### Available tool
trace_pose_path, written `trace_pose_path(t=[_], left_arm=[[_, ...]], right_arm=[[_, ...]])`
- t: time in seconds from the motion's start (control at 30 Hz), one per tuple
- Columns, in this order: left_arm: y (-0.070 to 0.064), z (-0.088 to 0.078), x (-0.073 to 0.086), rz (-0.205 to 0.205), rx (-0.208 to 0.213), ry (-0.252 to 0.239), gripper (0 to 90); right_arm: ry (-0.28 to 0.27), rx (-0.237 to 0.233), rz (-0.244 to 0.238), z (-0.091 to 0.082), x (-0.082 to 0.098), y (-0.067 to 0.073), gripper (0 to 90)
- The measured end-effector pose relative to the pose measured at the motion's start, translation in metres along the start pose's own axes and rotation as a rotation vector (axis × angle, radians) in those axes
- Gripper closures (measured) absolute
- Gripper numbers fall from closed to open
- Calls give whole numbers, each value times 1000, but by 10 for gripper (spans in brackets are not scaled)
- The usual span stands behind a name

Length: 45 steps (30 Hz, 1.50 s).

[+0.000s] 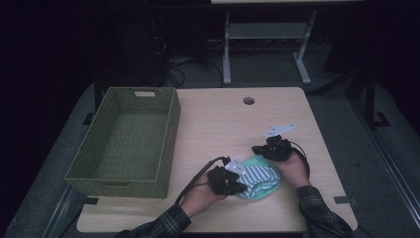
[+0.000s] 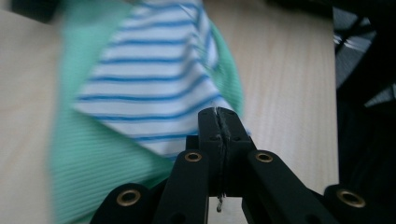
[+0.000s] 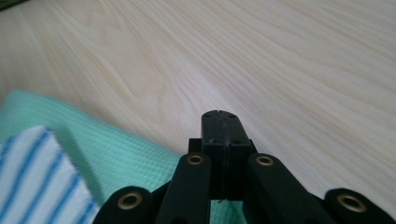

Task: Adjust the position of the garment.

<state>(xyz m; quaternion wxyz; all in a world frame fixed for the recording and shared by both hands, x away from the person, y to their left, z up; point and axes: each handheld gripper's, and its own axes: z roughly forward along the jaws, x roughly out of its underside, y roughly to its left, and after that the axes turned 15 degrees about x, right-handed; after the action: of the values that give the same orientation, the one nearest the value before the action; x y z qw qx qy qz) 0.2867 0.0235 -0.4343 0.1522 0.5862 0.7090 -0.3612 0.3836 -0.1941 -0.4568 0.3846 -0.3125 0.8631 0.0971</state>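
On the light wooden table (image 1: 218, 124), a person works with 2 hand-held grippers over a small pile of cloth near the front edge. The pile is a mint-green waffle-weave cloth (image 1: 257, 191) with a white cloth with blue stripes (image 1: 257, 174) lying on top of it.

The left gripper (image 1: 237, 171) sits at the left side of the pile. In the left gripper view its black jaws are pressed together, with a thin edge of the striped cloth (image 2: 149, 84) pinched between the pads (image 2: 212, 126); the green cloth (image 2: 93, 158) spreads underneath, blurred.

The right gripper (image 1: 265, 148) rests at the far right edge of the pile. In the right gripper view its jaws are closed tight against each other, with nothing visible between them; the tips stand over bare wood, while the green cloth (image 3: 107, 140) and a corner of the striped cloth (image 3: 32, 177) lie just beside them to the left.

A green woven basket (image 1: 171, 129) stands on the table's left side, well apart from the cloths.
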Motion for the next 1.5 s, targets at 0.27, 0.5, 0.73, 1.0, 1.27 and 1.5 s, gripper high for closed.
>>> trace_pose_path(t=[0.27,0.5,0.73,1.0,1.27,1.5], left_arm=[[5,15,5,-6,-2,64,891],[16,4,10,-30,-41,55,891],[30,-7,15,-55,-87,52,891],[49,-15,16,-66,-165,61,891],[67,-14,6,-79,-196,62,890],[83,-14,-3,-95,-196,56,891]], right_arm=[[49,15,3,5,10,-7,897],[60,28,6,-2,19,-12,897],[67,33,-2,-11,25,-12,897],[76,14,-17,-28,36,-6,898],[81,-28,-14,-38,48,1,898],[85,-48,-36,-47,54,14,898]])
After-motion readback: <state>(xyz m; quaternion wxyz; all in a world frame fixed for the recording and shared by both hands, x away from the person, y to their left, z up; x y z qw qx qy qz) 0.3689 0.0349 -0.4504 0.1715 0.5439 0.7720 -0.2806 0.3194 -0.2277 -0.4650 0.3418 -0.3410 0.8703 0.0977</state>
